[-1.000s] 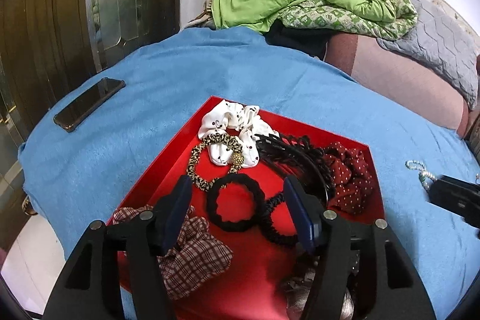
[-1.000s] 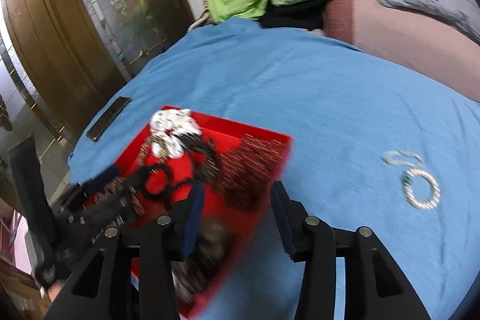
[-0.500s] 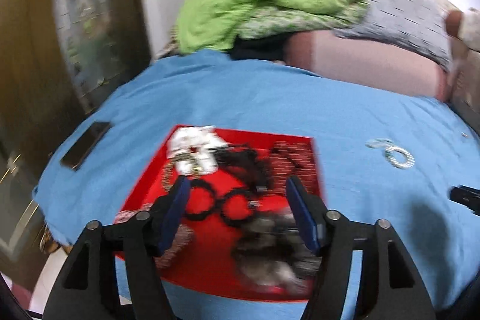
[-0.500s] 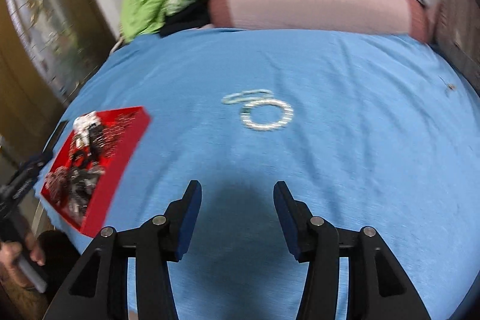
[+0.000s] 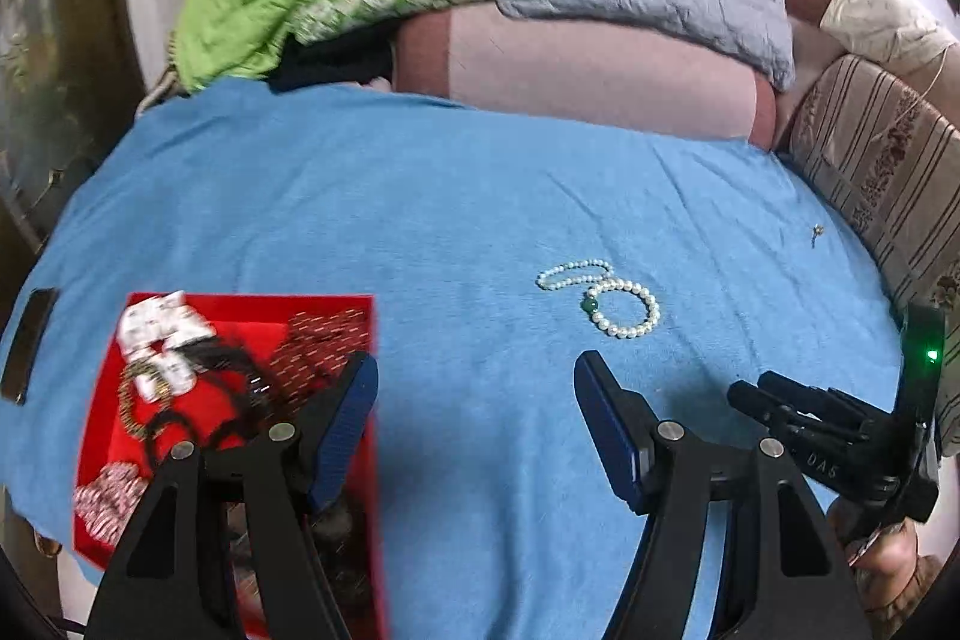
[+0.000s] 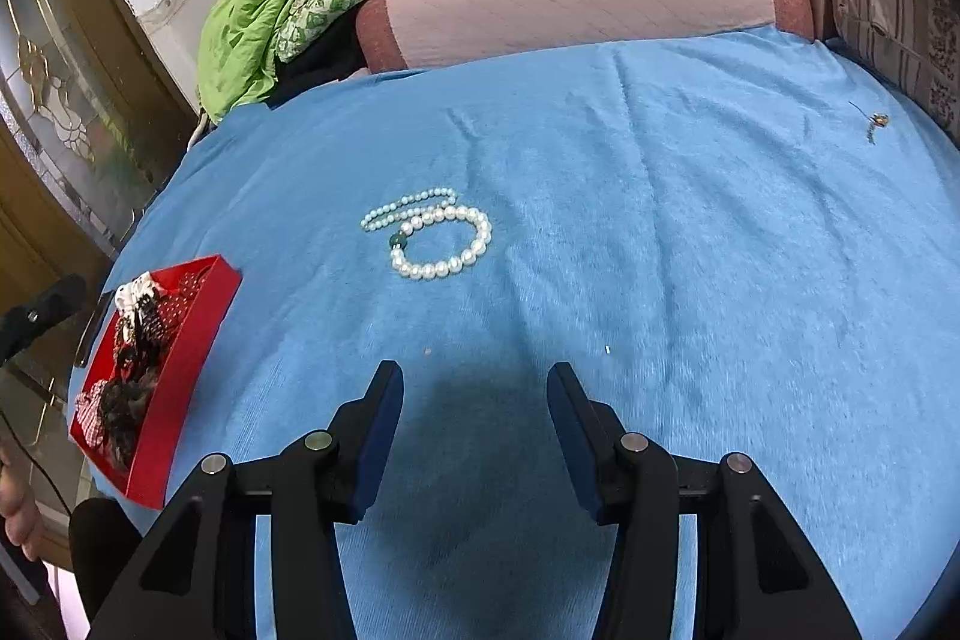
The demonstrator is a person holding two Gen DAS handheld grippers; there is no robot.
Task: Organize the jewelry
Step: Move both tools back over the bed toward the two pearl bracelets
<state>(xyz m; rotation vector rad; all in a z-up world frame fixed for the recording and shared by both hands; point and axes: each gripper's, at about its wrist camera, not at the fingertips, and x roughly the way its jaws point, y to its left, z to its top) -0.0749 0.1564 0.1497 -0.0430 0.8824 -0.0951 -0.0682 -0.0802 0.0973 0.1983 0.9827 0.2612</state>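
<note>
White pearl bracelet [image 6: 441,241]; red tray [image 6: 180,370]; blue blanket [image 6: 660,250]

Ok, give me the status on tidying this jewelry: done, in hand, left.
Done: the red tray already holds scrunchies and hair ties.
In hand: nothing. The left hand-held gripper and the right hand-held gripper are both open and empty above the blue blanket.
Left: the pearl bracelet and the thinner bead strand touching it lie loose on the blanket, as does a small trinket further right.
</note>
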